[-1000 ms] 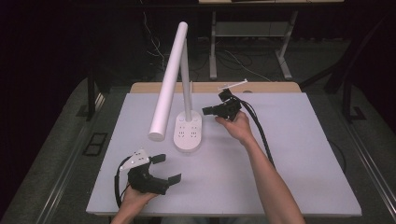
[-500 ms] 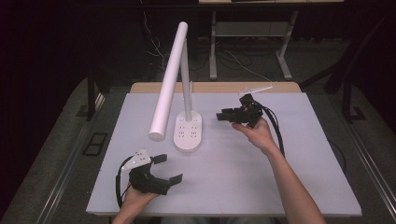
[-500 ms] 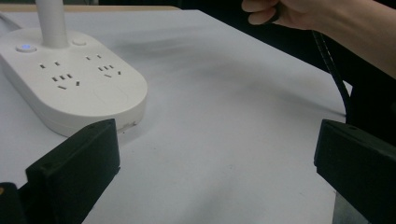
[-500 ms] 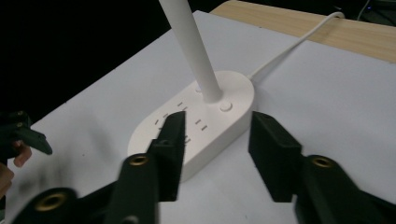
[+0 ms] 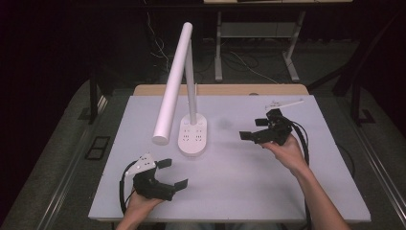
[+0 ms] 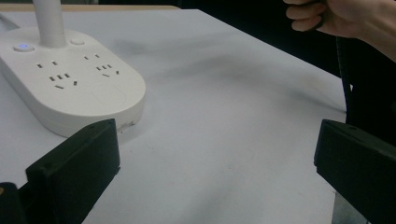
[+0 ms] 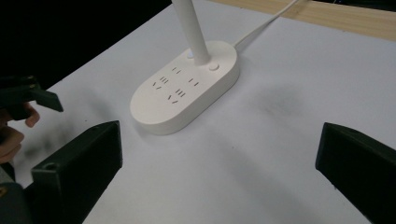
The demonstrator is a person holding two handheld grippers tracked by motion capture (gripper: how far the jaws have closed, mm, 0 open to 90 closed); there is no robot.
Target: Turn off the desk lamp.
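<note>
1. Dark floor and cables ring a pale tabletop (image 5: pixel 297 191) that carries one thing — a white desk lamp (image 5: pixel 193 136) with an oval socket base, standing left of centre toward the far edge.
2. Its stem rises upright from the base, and the long tubular head (image 5: pixel 172 86) slants down and forward, its end hanging just left of the base.
3. Near the front edge, the left hand-held gripper (image 5: pixel 173 174) rests low, jaws spread wide and empty, aimed toward the base (image 6: pixel 70 88).
4. Well apart to the right of the lamp, the right hand-held gripper (image 5: pixel 250 136) is held above the surface, jaws likewise wide apart and holding nothing, pointing at the base (image 7: pixel 187 88).
5. Judged from this, the step in hand is an approach — neither tool touches the lamp. The next move likely calls for closing on the stem or head, or pressing a base button, without tipping it.
</note>
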